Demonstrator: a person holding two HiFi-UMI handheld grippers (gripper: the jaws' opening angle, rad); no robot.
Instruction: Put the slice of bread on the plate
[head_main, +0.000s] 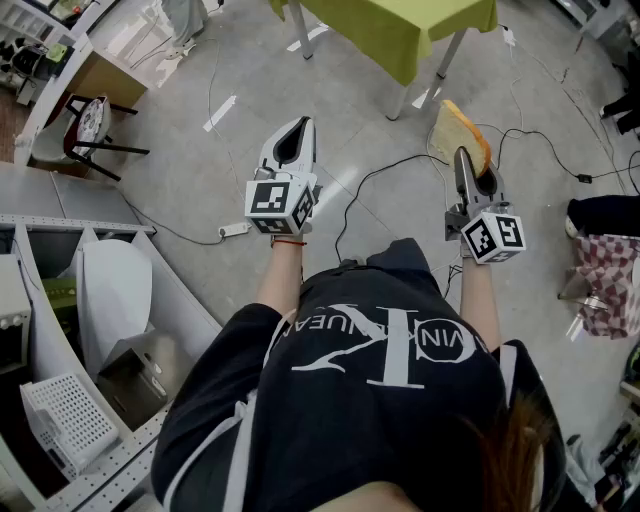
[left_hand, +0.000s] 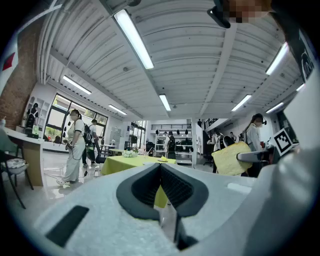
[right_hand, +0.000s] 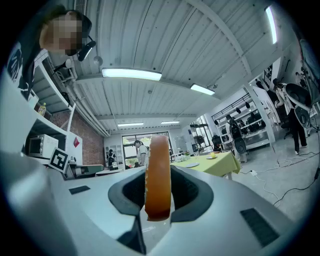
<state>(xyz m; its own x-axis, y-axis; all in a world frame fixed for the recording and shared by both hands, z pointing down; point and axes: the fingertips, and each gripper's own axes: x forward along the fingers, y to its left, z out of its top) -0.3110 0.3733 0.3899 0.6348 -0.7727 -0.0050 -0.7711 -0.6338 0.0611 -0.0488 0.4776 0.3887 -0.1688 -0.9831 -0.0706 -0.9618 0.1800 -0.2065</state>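
Note:
A slice of bread (head_main: 462, 130), yellow with a brown crust, stands on edge in my right gripper (head_main: 468, 162). In the right gripper view the bread (right_hand: 158, 170) is seen edge-on, with my right gripper (right_hand: 158, 192) shut on it, a pad on each side. My left gripper (head_main: 297, 130) is held out level to the left of it, shut with nothing between its pads. The left gripper view shows the left gripper (left_hand: 161, 172) closed and the bread (left_hand: 231, 159) off to the right. A green-clothed table (right_hand: 212, 162) ahead carries a pale plate (right_hand: 192, 164).
The green table (head_main: 400, 30) stands at the top of the head view, above a grey floor with black cables (head_main: 395, 165) and a white power strip (head_main: 233, 230). A chair (head_main: 90, 125) and white shelving (head_main: 60, 420) are at left. People (left_hand: 74, 145) stand farther off.

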